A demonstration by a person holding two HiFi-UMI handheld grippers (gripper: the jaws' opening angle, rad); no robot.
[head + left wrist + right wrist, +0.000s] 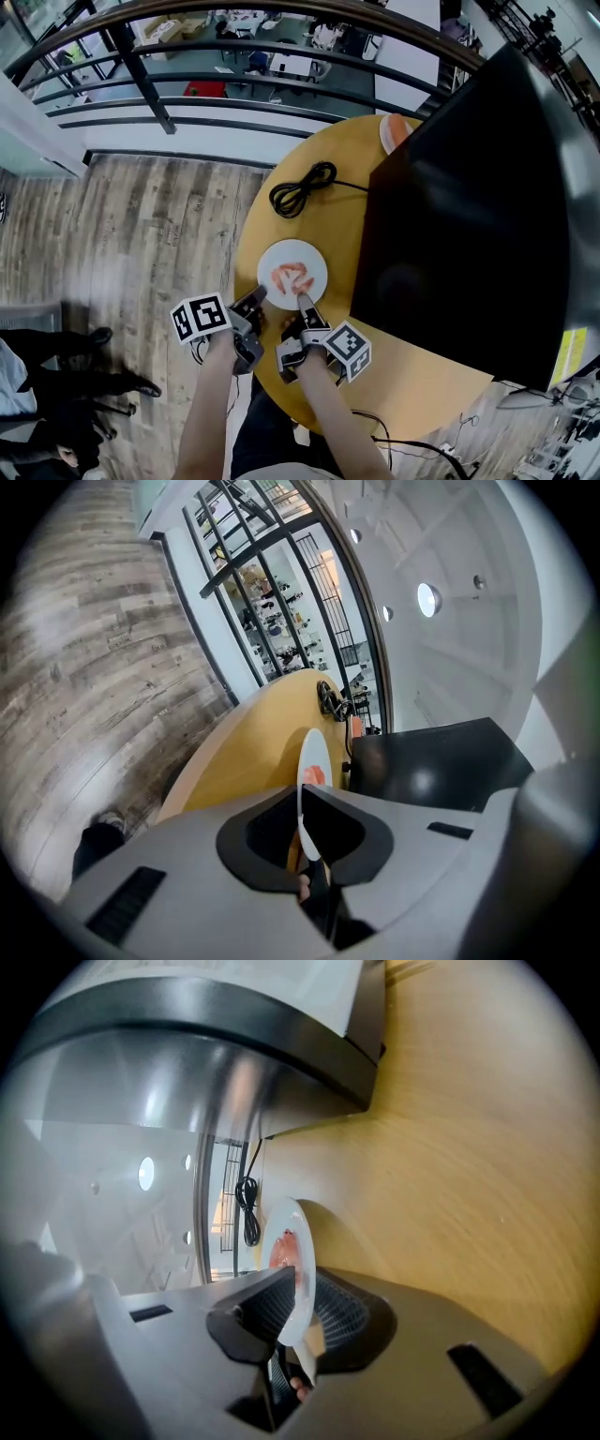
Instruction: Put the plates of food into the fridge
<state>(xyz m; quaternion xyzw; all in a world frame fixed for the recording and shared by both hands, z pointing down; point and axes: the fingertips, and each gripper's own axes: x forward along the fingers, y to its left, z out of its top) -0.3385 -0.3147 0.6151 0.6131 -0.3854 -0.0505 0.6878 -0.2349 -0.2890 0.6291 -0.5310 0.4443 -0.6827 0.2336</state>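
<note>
Bystander's shoes (pixel 141 384) on wood floor, far left. Left hand-held gripper (pixel 255 298) clamped on near-left rim of white plate of food (pixel 292 272), mid round wooden table (pixel 412 366). Coiled black cable (pixel 302 189) beyond plate, apart. Right hand-held gripper (pixel 305 302) clamped on near-right rim. Second plate (pixel 394 133) at far edge, half hidden behind black fridge (pixel 469 216). Yellow label (pixel 570 352) at fridge's right edge, print unreadable.

place: office mezzanine | evidence: curved railing (pixel 145 84), desks below (pixel 291 66), plank floor (pixel 141 244)
</note>
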